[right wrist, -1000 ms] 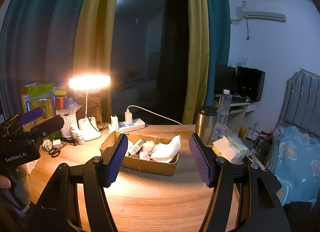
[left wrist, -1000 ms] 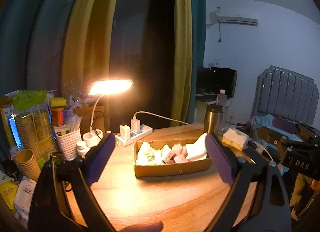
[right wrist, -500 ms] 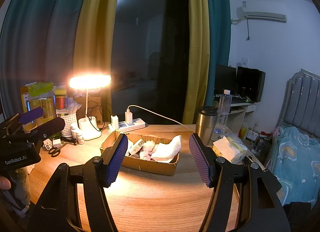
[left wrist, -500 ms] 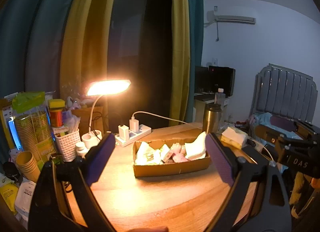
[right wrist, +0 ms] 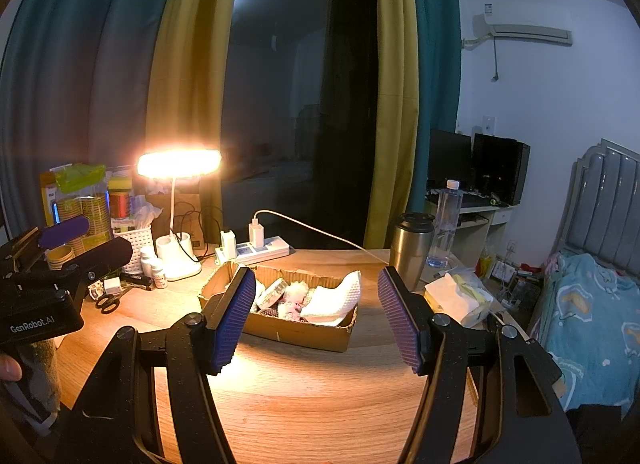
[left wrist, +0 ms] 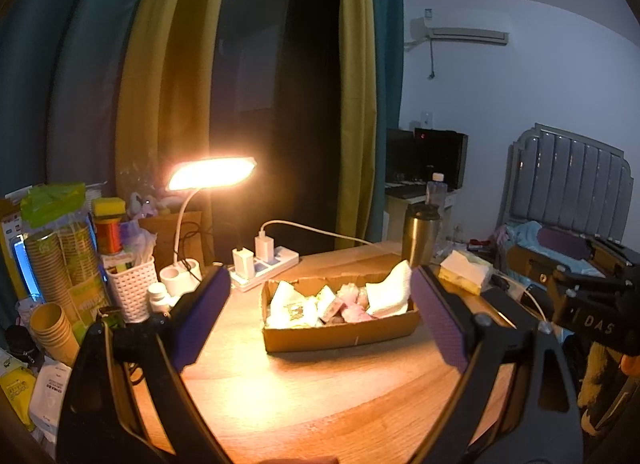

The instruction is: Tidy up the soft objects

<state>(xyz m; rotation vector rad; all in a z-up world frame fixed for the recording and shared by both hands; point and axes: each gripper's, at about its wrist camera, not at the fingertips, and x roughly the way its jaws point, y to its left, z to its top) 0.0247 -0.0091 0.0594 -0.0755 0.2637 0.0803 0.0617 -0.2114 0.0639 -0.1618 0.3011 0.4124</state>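
Straight ahead of both tongs, the cardboard box of soft stuff is sitting on the worktop. Left tongs and right tongs are both hanging wide apart, gripping nothing.

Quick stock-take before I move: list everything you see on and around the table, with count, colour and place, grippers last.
cardboard box: 1, brown, table centre
soft items: several, white and pink, inside box
desk lamp: 1, white, lit, back left
power strip: 1, white, behind box
steel tumbler: 1, silver, right of box
water bottle: 1, clear, behind tumbler
tissue pack: 1, white-yellow, table's right edge
white basket: 1, back left
scissors: 1, black, left
left gripper: open, empty
right gripper: open, empty
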